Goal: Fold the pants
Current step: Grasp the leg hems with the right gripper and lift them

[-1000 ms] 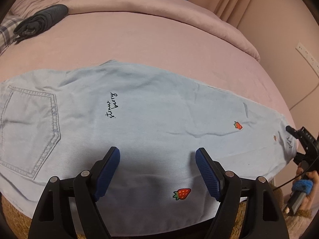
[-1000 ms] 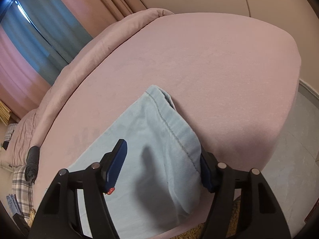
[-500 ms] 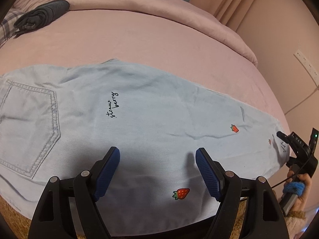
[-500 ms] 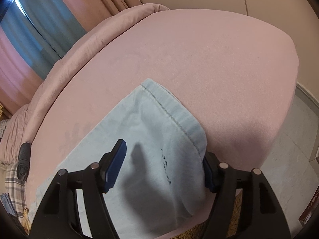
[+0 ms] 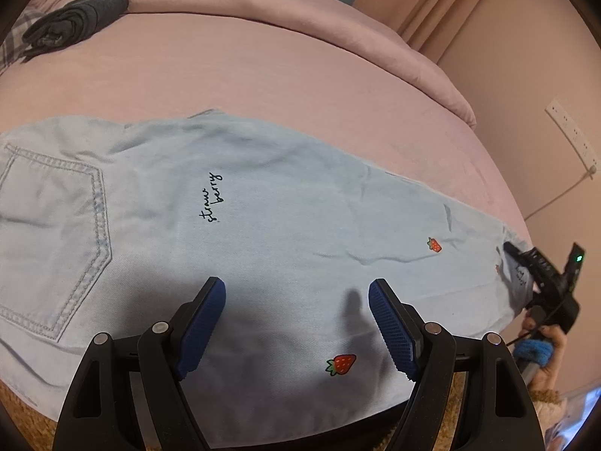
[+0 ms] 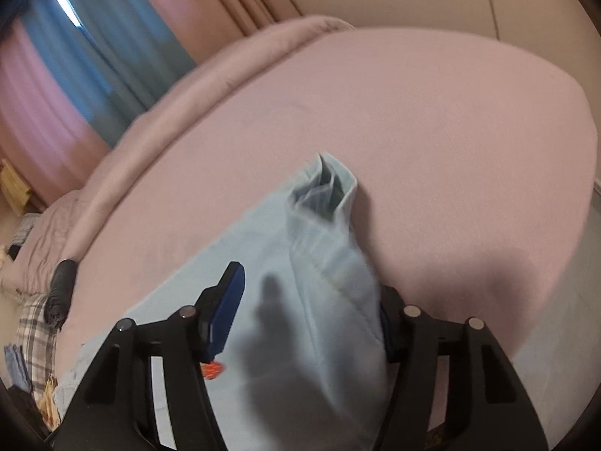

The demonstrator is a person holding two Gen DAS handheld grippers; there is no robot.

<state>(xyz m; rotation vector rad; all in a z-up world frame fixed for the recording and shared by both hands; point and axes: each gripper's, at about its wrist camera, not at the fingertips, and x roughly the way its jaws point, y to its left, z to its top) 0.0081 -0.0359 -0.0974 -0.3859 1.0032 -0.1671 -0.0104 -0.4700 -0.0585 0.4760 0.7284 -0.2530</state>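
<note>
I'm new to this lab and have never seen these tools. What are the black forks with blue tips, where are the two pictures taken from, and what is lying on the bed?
No robot here: a person holds one hand-held gripper in each hand, each with a camera looking along its two blue-padded fingers.

The left wrist view shows the left hand-held gripper open above light blue pants, which lie spread on a pink bed. It holds nothing. The right hand-held gripper appears at the pants' far end, by the leg hem.

The right wrist view looks from there. The hem is bunched and raised between the fingers, and the jaws are closing. One pad is hidden by cloth, so a firm grip cannot be confirmed.

Dark folded clothing lies near the bed's far side.
</note>
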